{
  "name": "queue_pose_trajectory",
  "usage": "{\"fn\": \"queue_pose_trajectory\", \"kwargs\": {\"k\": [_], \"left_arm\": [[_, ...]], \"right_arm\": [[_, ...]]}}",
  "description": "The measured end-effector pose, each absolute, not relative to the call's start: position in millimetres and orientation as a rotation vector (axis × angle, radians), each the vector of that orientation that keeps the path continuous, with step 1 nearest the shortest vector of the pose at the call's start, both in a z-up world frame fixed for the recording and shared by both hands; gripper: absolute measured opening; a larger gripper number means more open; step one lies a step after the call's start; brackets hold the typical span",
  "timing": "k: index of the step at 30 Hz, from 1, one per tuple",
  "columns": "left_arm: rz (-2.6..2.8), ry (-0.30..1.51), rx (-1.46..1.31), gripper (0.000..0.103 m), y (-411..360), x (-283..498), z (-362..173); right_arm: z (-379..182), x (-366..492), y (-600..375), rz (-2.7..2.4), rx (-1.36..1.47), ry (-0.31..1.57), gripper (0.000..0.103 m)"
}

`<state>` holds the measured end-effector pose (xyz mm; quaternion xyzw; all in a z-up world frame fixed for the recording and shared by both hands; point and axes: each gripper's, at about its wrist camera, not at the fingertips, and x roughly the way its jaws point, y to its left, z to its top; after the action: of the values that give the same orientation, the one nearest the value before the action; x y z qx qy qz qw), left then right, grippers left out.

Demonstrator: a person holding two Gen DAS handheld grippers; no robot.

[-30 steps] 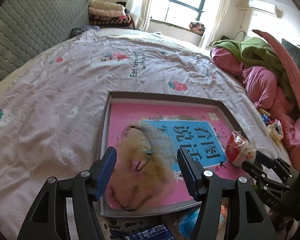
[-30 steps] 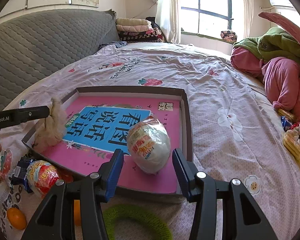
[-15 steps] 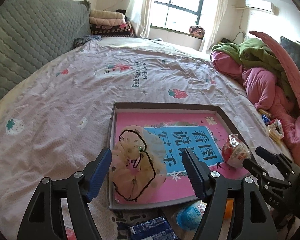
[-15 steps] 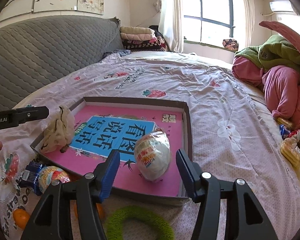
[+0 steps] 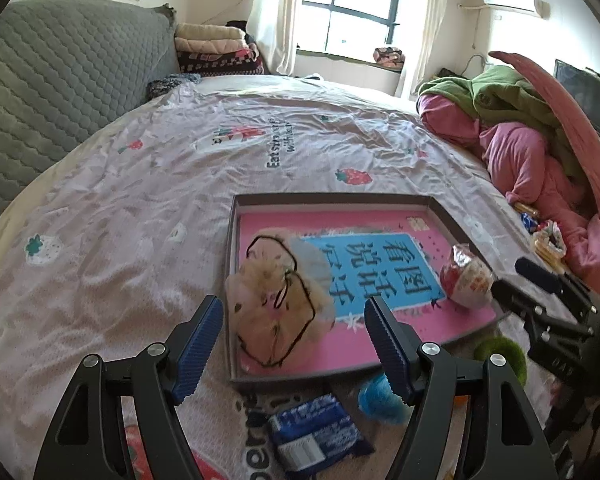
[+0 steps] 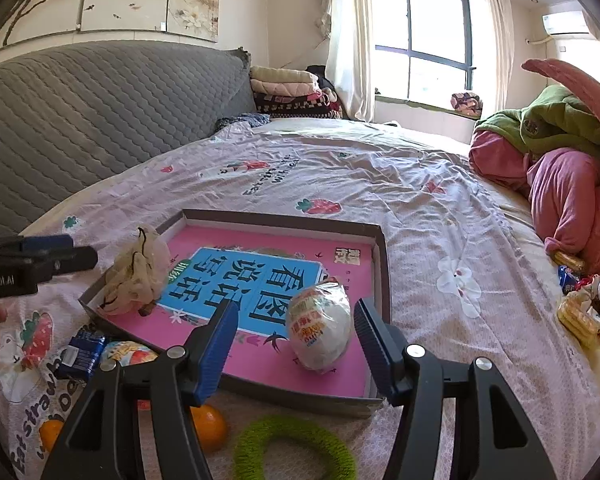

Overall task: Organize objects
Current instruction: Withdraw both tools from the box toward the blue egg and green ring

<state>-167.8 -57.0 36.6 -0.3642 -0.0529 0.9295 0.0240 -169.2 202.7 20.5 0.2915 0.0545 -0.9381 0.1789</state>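
A shallow brown box [image 5: 332,199] [image 6: 382,264] lined with a pink book lies on the bed. A beige fluffy hair tie [image 5: 276,300] [image 6: 136,276] rests in its near-left corner. A wrapped white-and-red snack ball [image 5: 466,280] [image 6: 320,328] lies on the book's right side. My left gripper [image 5: 290,312] hovers open just short of the hair tie, touching nothing. My right gripper [image 6: 296,312] is open too, with the snack ball beyond its fingers and untouched. Each gripper shows in the other's view: right gripper [image 5: 528,282], left gripper [image 6: 66,250].
In front of the box lie a green fuzzy ring [image 6: 296,448] [image 5: 500,356], two oranges [image 6: 208,428] [image 6: 50,432], a blue packet [image 5: 312,432] [image 6: 82,354] and a teal item [image 5: 376,396]. Pink and green bedding [image 5: 532,148] is piled at the right. A grey headboard [image 6: 100,100] lines the left.
Both grippers have drawn back and up from the box with their jaws wider. The hair tie has left the left jaws and settled in the box. The snack ball stays put.
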Motion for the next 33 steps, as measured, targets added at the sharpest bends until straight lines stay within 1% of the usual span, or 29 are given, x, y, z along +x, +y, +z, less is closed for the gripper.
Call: {"fn": "queue_pose_trajectory", "kwargs": {"k": [20, 33], "left_arm": [[2.851, -0.126, -1.124, 0.075, -42.2, -150.1, 39.2], [2.837, -0.086, -1.100, 0.075, -29.7, -132.2, 42.8]], "right_arm": [[47.3, -144.0, 204.3, -2.685, 0.759, 0.136, 0.060], [56.2, -122.5, 214.9, -2.711, 0.767, 0.069, 0.060]]}}
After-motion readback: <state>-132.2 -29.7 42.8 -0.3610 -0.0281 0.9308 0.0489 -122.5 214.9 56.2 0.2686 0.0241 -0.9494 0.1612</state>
